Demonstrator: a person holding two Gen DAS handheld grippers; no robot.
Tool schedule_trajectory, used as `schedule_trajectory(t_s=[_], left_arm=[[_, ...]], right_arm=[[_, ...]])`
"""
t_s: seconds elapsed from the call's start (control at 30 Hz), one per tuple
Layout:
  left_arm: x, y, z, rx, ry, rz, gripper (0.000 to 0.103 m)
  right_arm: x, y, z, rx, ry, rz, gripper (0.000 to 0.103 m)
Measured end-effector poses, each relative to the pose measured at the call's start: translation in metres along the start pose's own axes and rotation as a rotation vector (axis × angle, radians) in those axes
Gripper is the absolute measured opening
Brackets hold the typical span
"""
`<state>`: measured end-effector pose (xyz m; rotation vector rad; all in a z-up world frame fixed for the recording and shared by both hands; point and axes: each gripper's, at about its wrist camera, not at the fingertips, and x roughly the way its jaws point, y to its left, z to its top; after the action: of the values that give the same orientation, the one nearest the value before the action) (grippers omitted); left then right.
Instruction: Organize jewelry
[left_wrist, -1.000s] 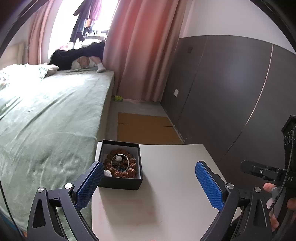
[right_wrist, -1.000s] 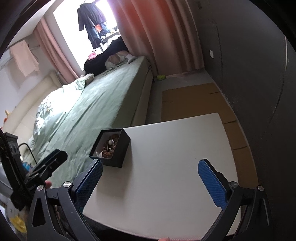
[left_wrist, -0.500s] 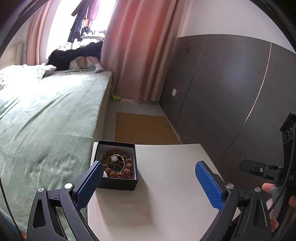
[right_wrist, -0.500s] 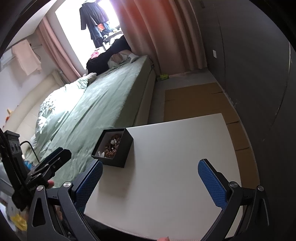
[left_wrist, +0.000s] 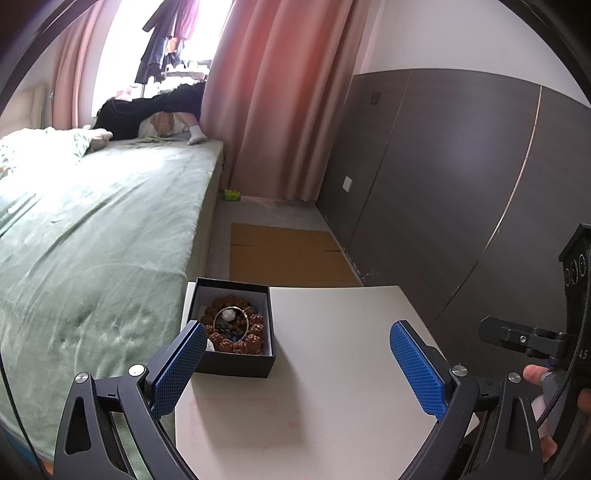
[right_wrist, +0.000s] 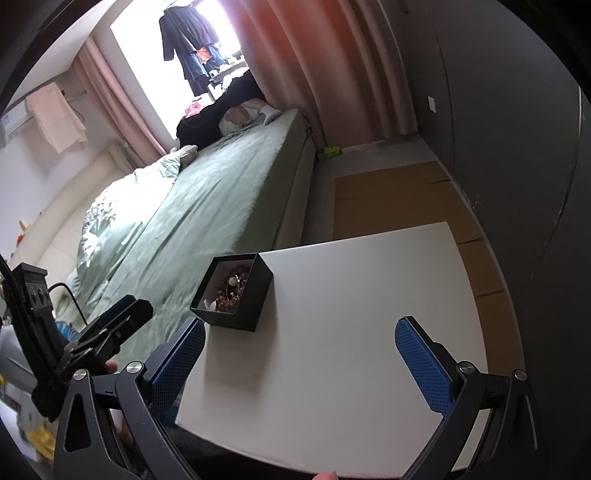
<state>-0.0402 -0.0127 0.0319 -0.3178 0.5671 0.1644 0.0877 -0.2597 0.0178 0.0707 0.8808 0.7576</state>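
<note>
A black open jewelry box (left_wrist: 236, 363) sits at the far left corner of the white table (left_wrist: 332, 387). Inside lie a brown bead bracelet (left_wrist: 255, 334), a thin metal bangle and a small white piece. My left gripper (left_wrist: 297, 365) is open and empty, its left pad just beside the box's near left corner. In the right wrist view the box (right_wrist: 251, 299) sits ahead and to the left, and my right gripper (right_wrist: 301, 363) is open and empty above the table (right_wrist: 351, 350). The left gripper's body (right_wrist: 107, 332) shows at the left there.
A bed with a green sheet (left_wrist: 92, 229) lies close along the table's left side. A dark panelled wall (left_wrist: 461, 192) runs on the right. Flat cardboard (left_wrist: 284, 254) lies on the floor beyond the table, with pink curtains (left_wrist: 277, 110) behind.
The left wrist view has shifted a little, so the box now sits slightly more to the right. The right wrist view has drawn back slightly. Both grippers stay open.
</note>
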Motion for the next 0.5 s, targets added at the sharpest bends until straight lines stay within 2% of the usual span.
schedule_trajectory(t_s=[0.5], left_arm=[[-0.0062, -0.0016, 0.001, 0.01, -0.028, 0.015, 0.099]], right_arm=[[0.0047, -0.0003, 0.0005, 0.002, 0.01, -0.013, 0.103]])
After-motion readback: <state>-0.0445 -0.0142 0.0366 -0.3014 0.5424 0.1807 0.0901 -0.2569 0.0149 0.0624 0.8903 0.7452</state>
